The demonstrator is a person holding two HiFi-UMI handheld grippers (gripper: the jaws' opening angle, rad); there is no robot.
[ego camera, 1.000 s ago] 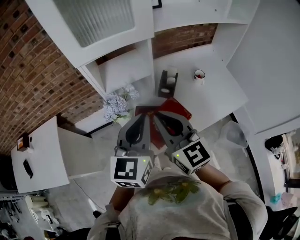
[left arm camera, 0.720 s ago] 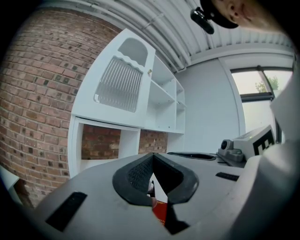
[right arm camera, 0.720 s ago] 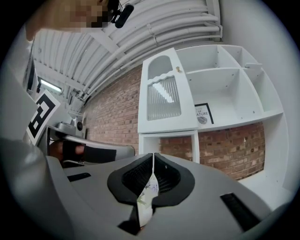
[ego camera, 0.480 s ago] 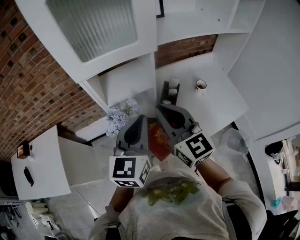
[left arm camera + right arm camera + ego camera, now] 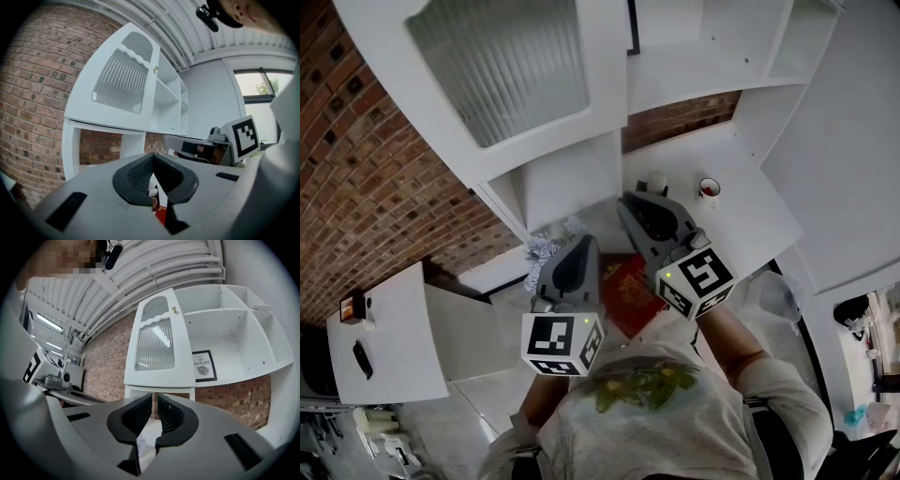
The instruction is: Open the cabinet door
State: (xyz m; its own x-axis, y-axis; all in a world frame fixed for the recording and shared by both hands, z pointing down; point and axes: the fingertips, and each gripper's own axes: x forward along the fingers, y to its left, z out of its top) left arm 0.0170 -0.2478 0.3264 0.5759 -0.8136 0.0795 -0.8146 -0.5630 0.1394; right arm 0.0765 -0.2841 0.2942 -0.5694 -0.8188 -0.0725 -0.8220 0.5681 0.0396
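- Head view: the white cabinet door with the ribbed glass panel (image 5: 502, 75) sits up top left on the white shelf unit, and it looks shut from here. Both claws are well below it, nowhere near touching.
- The left claw (image 5: 581, 246) and right claw (image 5: 630, 202) both point at the unit. The right one is further forward, over the white table (image 5: 750, 225).
- A flat red book-looking thing (image 5: 630, 289) lies on that table, with a small white cup with a red rim (image 5: 709, 191) further back.
- Left gripper view: the left claw is clenched, tips meeting, nothing pinched in it. The door is up high, with a small knob (image 5: 155, 69) at its right edge.
- Right gripper view: the right claw is clenched too and empty. The door is straight ahead and above, and a black-framed print (image 5: 204, 365) stands on the open shelf beside it.
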